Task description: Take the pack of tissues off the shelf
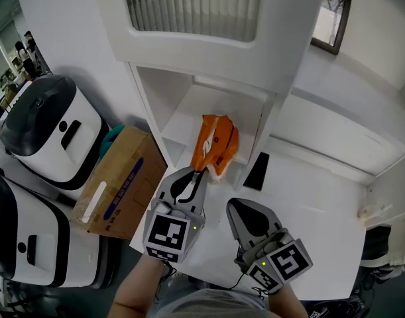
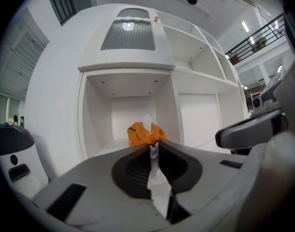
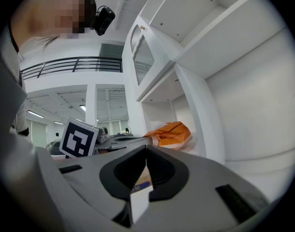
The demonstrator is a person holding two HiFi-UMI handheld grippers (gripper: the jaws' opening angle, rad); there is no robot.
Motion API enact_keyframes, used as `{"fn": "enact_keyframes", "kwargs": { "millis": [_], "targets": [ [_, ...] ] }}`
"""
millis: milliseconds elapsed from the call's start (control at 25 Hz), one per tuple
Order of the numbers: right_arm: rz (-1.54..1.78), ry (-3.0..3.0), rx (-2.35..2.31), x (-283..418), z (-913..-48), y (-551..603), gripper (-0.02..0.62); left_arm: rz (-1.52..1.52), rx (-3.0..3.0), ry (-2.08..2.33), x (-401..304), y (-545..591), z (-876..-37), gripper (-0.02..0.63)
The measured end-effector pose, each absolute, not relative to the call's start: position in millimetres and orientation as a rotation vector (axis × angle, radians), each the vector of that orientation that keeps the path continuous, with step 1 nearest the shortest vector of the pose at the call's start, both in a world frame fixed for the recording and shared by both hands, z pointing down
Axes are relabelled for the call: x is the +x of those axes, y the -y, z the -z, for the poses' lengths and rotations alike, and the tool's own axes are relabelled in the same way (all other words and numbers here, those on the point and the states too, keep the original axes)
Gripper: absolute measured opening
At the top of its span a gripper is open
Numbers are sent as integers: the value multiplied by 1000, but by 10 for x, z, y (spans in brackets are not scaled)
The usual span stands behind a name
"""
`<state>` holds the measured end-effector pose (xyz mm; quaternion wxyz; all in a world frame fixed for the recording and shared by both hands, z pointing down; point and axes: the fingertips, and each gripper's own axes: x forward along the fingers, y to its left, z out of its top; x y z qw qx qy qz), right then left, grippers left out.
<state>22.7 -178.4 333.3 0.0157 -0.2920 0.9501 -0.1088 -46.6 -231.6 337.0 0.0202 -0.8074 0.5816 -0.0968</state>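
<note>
The pack of tissues (image 1: 215, 144) is sitting in the open compartment of the shelf (image 1: 183, 108), just above the centre of the head view, its orange wrapper crumpled and leaning, with its lower end at the front lip. I am judging it to be light and soft: the wrapper is puckering, so it should give under pressure and carry easily, though slick film can slide out of a shallow pinch. A hold across the pack's body would be surer than one on its loose edge.

My left fingers (image 1: 198, 172) are pinching closed on that edge. In the left gripper view a thin strip of pale, crinkled film is running between the pads up to the tips (image 2: 152, 147), with the orange pack (image 2: 145, 133) bulging just beyond them. My right fingers (image 1: 234, 205) are hanging lower and to the right in the head view, apart from the pack, closed tip to tip (image 3: 146, 148) and holding nothing; the pack (image 3: 172, 133) is showing above them there.

I am not able to tell whether the pack is resting on the shelf floor or already clear of it, since my left fingers are covering its lower end. The dark flat thing (image 1: 256, 171) on the counter (image 1: 315, 197) beside the shelf wall is too plain to identify.
</note>
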Motion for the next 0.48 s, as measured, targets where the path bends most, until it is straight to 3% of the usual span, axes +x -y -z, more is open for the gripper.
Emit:
{"fn": "enact_keyframes", "kwargs": {
  "millis": [480],
  "targets": [
    [272, -2962, -920, 25, -3236, 1453, 8, 230, -2524, -1768, -556, 1839, -3181, 48]
  ]
}}
